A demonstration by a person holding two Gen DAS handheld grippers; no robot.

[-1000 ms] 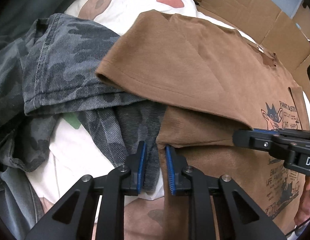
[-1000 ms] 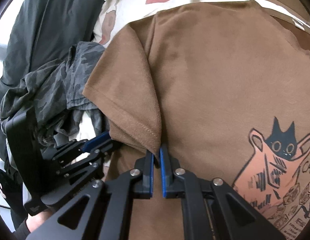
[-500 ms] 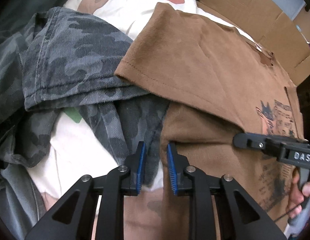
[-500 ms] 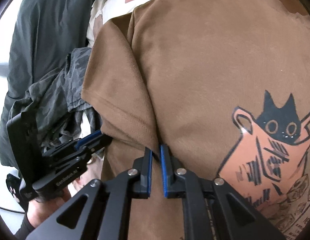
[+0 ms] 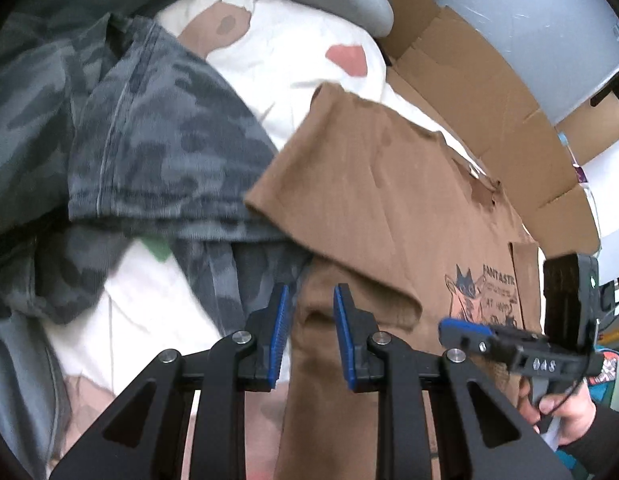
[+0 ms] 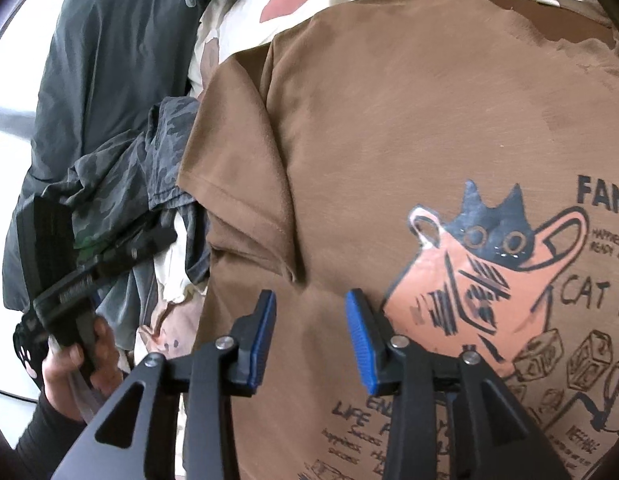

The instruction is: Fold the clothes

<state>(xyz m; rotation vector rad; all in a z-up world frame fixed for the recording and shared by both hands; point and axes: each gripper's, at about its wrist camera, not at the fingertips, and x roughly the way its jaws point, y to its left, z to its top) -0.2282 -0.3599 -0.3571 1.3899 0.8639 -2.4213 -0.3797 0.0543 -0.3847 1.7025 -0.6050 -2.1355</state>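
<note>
Brown tee (image 6: 409, 120) spread on white patterned bedding (image 5: 293, 52); camo garment (image 5: 157, 148) left, cardboard (image 5: 481, 92) far. Right gripper (image 6: 311, 328) jaws just opening, released, hem free. Left gripper (image 5: 309, 332) jaws parted, empty.

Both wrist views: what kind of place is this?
Probably a home bedroom, with clothes sorted on a bed. A brown T-shirt lies on a white patterned bedsheet, next to camo trousers and a dark blanket. Flattened cardboard borders it.
</note>
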